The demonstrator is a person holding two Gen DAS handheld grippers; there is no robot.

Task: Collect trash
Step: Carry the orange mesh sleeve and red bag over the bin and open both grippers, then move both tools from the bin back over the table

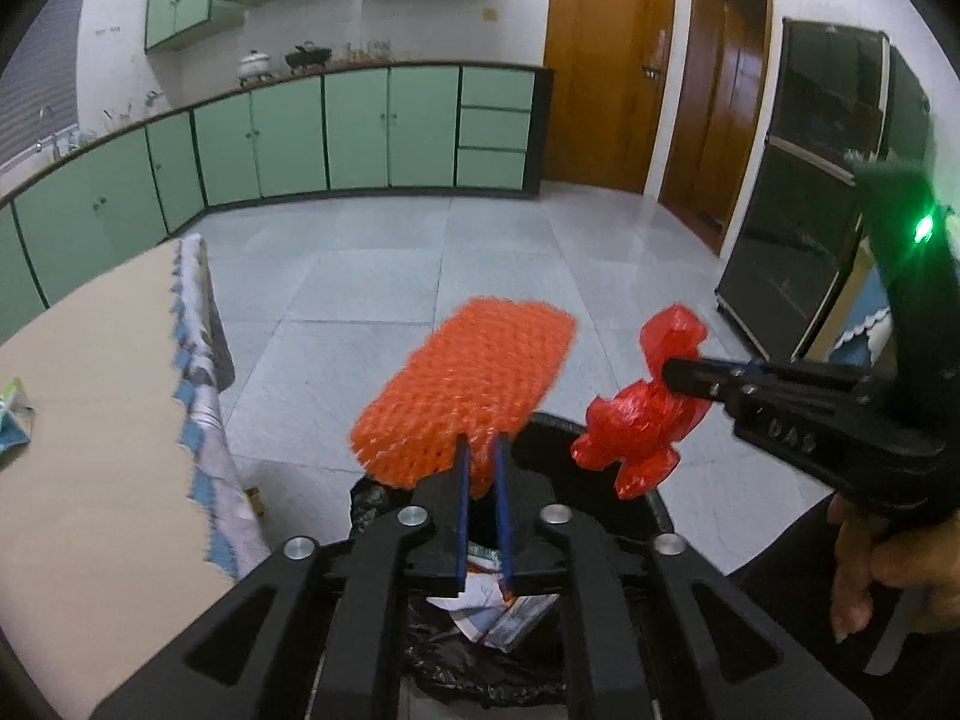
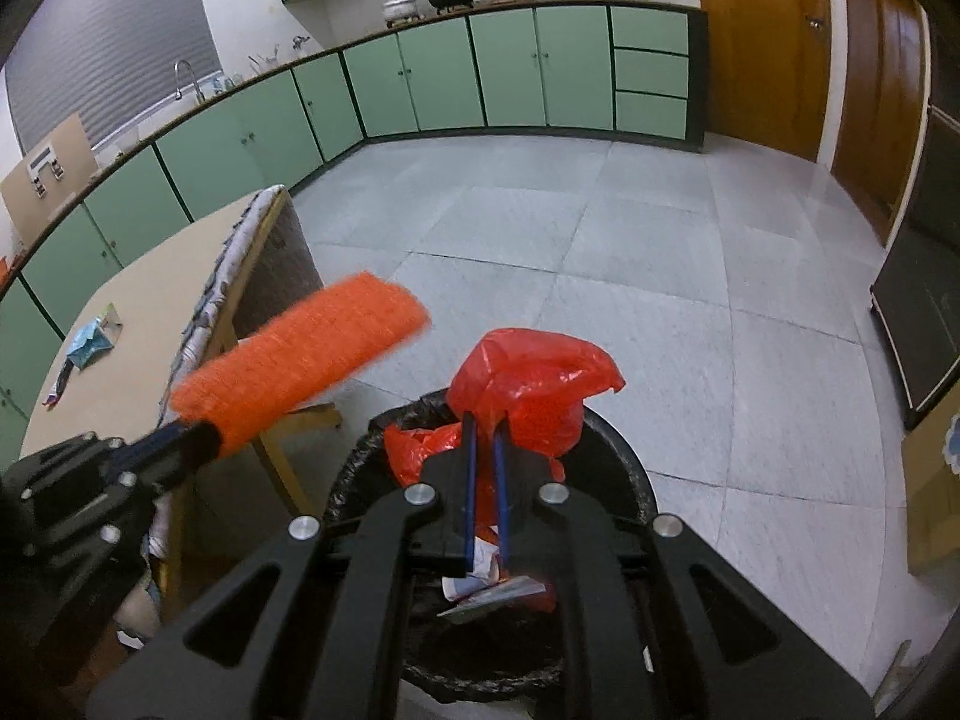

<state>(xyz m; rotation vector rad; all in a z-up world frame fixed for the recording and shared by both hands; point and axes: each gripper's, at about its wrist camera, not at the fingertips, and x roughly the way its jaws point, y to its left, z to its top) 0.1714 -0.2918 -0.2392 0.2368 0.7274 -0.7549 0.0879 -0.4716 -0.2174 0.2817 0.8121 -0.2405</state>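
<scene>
My left gripper (image 1: 482,444) is shut on an orange foam net sleeve (image 1: 465,390) and holds it over a black trash bin (image 1: 600,438) lined with a black bag. My right gripper (image 2: 485,420) is shut on a crumpled red plastic bag (image 2: 534,381) above the same bin (image 2: 624,462). The right gripper (image 1: 672,369) with its red bag (image 1: 636,429) also shows in the left wrist view. The left gripper (image 2: 207,435) with the orange sleeve (image 2: 300,360) shows in the right wrist view. Paper scraps (image 2: 492,588) lie inside the bin.
A table with a beige top (image 1: 90,420) and patterned cloth edge stands to the left, with a blue-green wrapper (image 2: 93,339) on it. Green kitchen cabinets (image 1: 360,126) line the far wall. Wooden doors (image 1: 606,60) and a dark cabinet (image 1: 798,228) stand to the right. The floor is grey tile.
</scene>
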